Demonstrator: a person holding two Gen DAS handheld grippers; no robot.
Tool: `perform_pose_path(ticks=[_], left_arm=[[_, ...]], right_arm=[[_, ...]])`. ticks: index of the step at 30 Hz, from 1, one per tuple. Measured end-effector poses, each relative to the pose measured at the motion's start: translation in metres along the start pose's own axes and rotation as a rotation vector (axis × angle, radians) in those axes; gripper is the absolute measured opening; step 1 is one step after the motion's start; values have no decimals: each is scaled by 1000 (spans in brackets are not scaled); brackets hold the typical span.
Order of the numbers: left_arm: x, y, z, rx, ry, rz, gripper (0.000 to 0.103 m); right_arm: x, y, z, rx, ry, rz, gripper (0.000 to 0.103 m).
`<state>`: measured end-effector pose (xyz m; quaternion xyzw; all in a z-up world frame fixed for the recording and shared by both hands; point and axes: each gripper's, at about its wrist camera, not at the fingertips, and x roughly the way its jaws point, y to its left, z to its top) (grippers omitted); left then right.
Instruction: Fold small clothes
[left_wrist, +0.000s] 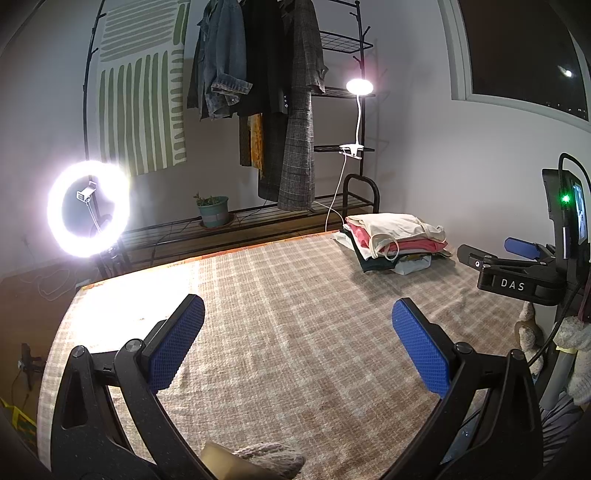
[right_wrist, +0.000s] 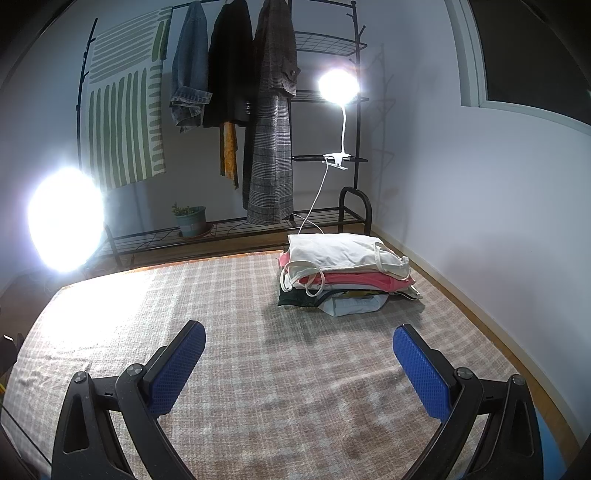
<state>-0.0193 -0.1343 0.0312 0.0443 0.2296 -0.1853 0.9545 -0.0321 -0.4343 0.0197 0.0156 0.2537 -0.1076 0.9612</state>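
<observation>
Light from a ring lamp (left_wrist: 88, 208) floods the left edge of a checked blanket (left_wrist: 288, 295) that covers the work surface. Behind it a black rack (left_wrist: 347, 92) carries a striped green-and-cream cloth (left_wrist: 142, 110), a denim jacket (left_wrist: 221, 62), a dark coat and a plaid coat (left_wrist: 295, 140); a potted plant (left_wrist: 212, 210) sits on the rack's bottom shelf, and a white clip lamp (left_wrist: 359, 86) is clamped to a shelf further right.

Closer in, the left gripper (left_wrist: 297, 314) hovers over the near part of the blanket with its blue-padded fingers (left_wrist: 177, 343) spread wide and nothing between them.

A stack of folded clothes (left_wrist: 395, 242) sits near the far right corner of the blanket: a cream top with thin straps on top, pink beneath it, then white, dark and pale pieces below. In the right wrist view the same stack lies ahead of the right gripper (right_wrist: 299, 341), a little to its right, well apart from the fingertips.

The right gripper is likewise splayed open and empty, its blue pads (right_wrist: 421, 369) above bare blanket. Seen side-on from the left wrist view, its black body bears the white letters "DAS", and a green indicator light glows on the upright unit above it. A dark window (left_wrist: 517, 48) fills the wall at the far right.
</observation>
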Motion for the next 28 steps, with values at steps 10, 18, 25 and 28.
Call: perform_pose_path(ticks=[10, 18, 25, 28], left_arm=[[0, 0, -1, 1, 1, -2, 103], [-1, 0, 0, -1, 4, -3, 103], [-1, 0, 0, 5, 0, -3, 103], [1, 2, 0, 8, 5, -9, 103]], right_arm=[[0, 0, 0, 0, 1, 1, 103], [-1, 2, 0, -2, 1, -2, 103], [1, 4, -4, -9, 5, 5, 103], [0, 5, -5, -8, 5, 5, 103]])
